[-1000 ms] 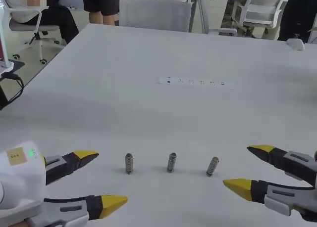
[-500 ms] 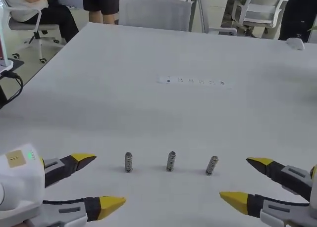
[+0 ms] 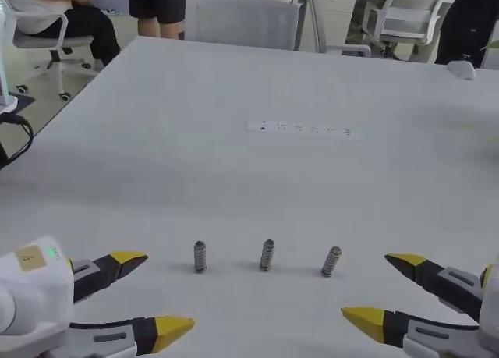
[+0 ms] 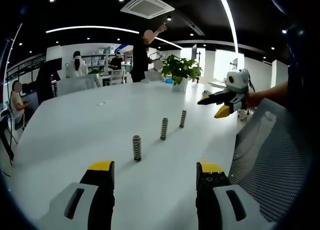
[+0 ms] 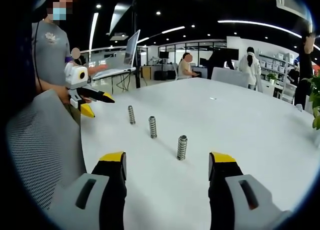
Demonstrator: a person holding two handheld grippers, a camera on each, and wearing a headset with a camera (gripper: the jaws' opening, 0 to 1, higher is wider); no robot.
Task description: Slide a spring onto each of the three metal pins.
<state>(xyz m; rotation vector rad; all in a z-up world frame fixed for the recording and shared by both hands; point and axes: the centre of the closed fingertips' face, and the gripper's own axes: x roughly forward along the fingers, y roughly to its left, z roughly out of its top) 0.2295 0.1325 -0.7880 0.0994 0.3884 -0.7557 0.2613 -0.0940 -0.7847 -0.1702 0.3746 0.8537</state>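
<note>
Three small metal pins stand in a row on the white table, each with a coiled spring around it: the left pin (image 3: 199, 257), the middle pin (image 3: 267, 255) and the right pin (image 3: 331, 262). My left gripper (image 3: 148, 292) is open at the near left, a hand's width from the left pin (image 4: 136, 148). Open too, my right gripper (image 3: 386, 289) sits at the near right, close to the right pin (image 5: 182, 147). Nothing lies between either pair of yellow-tipped fingers. The middle pin (image 4: 163, 129) (image 5: 152, 127) stands upright between them.
A flush socket strip (image 3: 301, 129) lies mid-table beyond the pins. Office chairs (image 3: 242, 20) line the far edge, and people sit and stand behind. A mesh chair back (image 5: 42, 150) is near my right gripper.
Both grippers have drawn back slightly toward the near edge of the table, still open. The three pins with springs have not moved.
</note>
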